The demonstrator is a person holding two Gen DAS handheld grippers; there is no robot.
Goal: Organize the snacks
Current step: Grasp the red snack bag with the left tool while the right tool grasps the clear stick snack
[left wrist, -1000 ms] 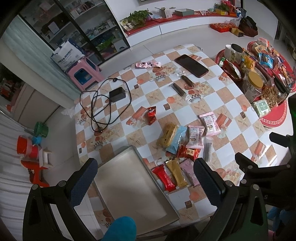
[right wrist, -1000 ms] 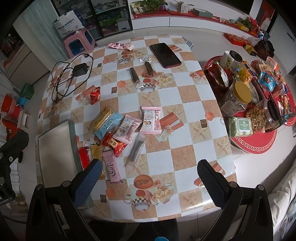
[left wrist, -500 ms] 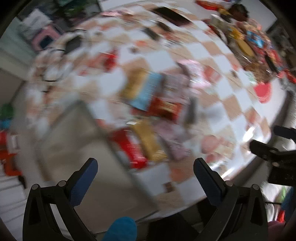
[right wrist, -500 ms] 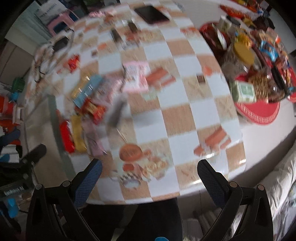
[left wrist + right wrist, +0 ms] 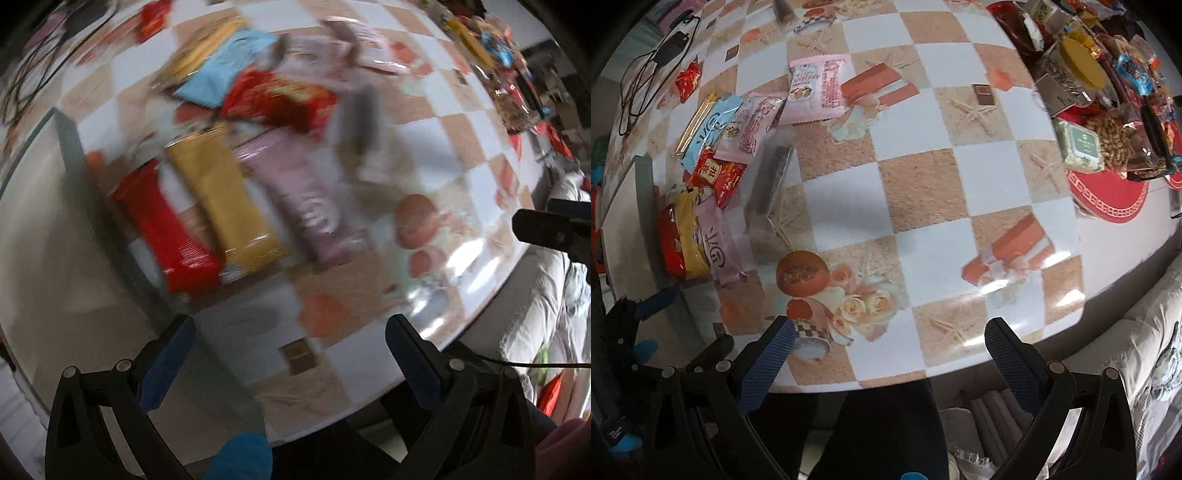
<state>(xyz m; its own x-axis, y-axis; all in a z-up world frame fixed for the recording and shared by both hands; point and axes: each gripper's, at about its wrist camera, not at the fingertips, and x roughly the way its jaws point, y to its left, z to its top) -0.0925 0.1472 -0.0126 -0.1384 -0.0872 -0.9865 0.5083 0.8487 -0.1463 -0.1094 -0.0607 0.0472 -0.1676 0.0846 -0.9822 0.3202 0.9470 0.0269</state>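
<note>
Though blur hides most labels, both grippers' fingers (image 5: 168, 363) (image 5: 1012, 360) gape empty above snack packets (image 5: 718, 177).

Table (image 5: 923, 177) covered in glossy checkered oilcloth, tan and white squares, printed starfish, roses, gift boxes. Bright glare on near right edge, light from overhead. Rounded table corners. Pale quilted sofa (image 5: 1145, 350) with patterned cushion just beside table, lower right. Red round mat (image 5: 1108, 199) at far right table edge. Black cable and charger (image 5: 670, 46) on far left of table. Left wrist view heavily motion-blurred; same oilcloth and sofa (image 5: 535, 332) visible there, details unreadable.
</note>
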